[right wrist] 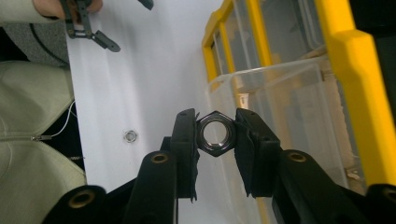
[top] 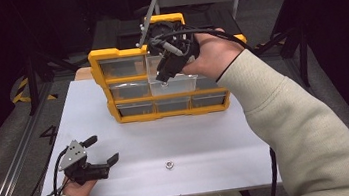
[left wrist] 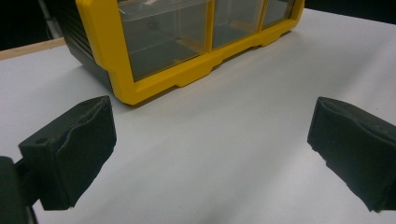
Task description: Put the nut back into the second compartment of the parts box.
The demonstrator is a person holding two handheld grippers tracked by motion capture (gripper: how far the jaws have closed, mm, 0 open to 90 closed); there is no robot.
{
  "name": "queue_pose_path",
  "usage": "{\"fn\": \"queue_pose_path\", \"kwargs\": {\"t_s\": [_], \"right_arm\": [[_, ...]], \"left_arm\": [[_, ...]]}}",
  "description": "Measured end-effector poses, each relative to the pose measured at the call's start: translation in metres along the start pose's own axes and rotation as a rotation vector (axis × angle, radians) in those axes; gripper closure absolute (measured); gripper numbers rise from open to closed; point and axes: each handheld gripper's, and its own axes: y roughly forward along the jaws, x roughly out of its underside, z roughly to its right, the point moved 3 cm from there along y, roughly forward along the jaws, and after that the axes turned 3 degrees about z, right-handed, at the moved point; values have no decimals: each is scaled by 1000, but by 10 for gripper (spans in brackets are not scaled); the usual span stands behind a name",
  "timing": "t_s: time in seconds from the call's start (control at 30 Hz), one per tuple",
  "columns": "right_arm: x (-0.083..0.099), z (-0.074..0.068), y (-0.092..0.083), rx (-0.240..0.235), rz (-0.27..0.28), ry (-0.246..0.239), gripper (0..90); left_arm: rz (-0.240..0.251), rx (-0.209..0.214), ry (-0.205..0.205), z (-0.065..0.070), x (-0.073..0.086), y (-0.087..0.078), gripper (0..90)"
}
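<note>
From the high view, a yellow drawer cabinet [top: 160, 82] with clear drawers stands at the far middle of the white table [top: 208, 144], and one clear drawer [top: 173, 84] in its middle row is pulled out toward the person. The right gripper [top: 164, 79] hangs just above that open drawer, pointing down, with the person's right hand [top: 210, 53] and pale sleeve crossing in front of the cabinet's right half. A second, loose nut [top: 169, 165] lies on the bare table near the front edge, well apart from the cabinet. The left gripper [top: 102, 148] rests at the near left corner of the table, its jaws spread wide with nothing between them. In the left gripper view, the two black jaws stand far apart over bare white table, and the cabinet's yellow lower corner [left wrist: 135, 91] sits ahead of them, not touching. In the right gripper view, the jaws are clamped on a dark hex nut [right wrist: 215, 133], one pad on each opposite flat, its hole facing the camera. The nut hangs right over the front rim of the pulled-out drawer [right wrist: 280, 107], with the loose nut [right wrist: 130, 136] on the table farther off to the side.
</note>
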Motion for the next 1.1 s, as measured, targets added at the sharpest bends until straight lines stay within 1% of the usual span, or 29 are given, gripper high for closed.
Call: {"fn": "queue_pose_path", "kwargs": {"t_s": [0.07,0.13,0.27,0.43,0.47,0.5,0.53,0.6,0.67,0.7,0.73,0.8,1.1], "right_arm": [[-1,7,0,5,1,8,697],[-2,12,0,10,2,31,697],[-1,24,1,22,1,52,697],[0,37,4,50,-12,78,697],[0,37,4,50,-12,78,697],[0,42,4,59,-14,91,697],[0,42,4,59,-14,91,697],[2,47,7,66,-22,106,697],[4,50,9,66,-28,109,697],[4,50,10,65,-33,121,697],[6,52,12,67,-29,119,697],[8,53,14,60,-37,129,697],[18,56,33,30,-56,133,697]], "left_arm": [[0,1,0,0,0,0,19],[0,1,0,0,0,0,19],[0,2,0,0,0,0,19],[1,4,-1,0,0,0,20],[1,4,-1,0,0,0,20],[0,4,-1,0,0,0,20],[0,4,-1,0,0,0,20],[1,5,-1,0,0,0,20],[-1,4,0,0,0,0,20],[-1,4,0,0,0,0,20],[0,5,1,0,0,0,20],[-2,4,3,0,0,-1,20],[-4,5,-1,0,0,0,20]]}}
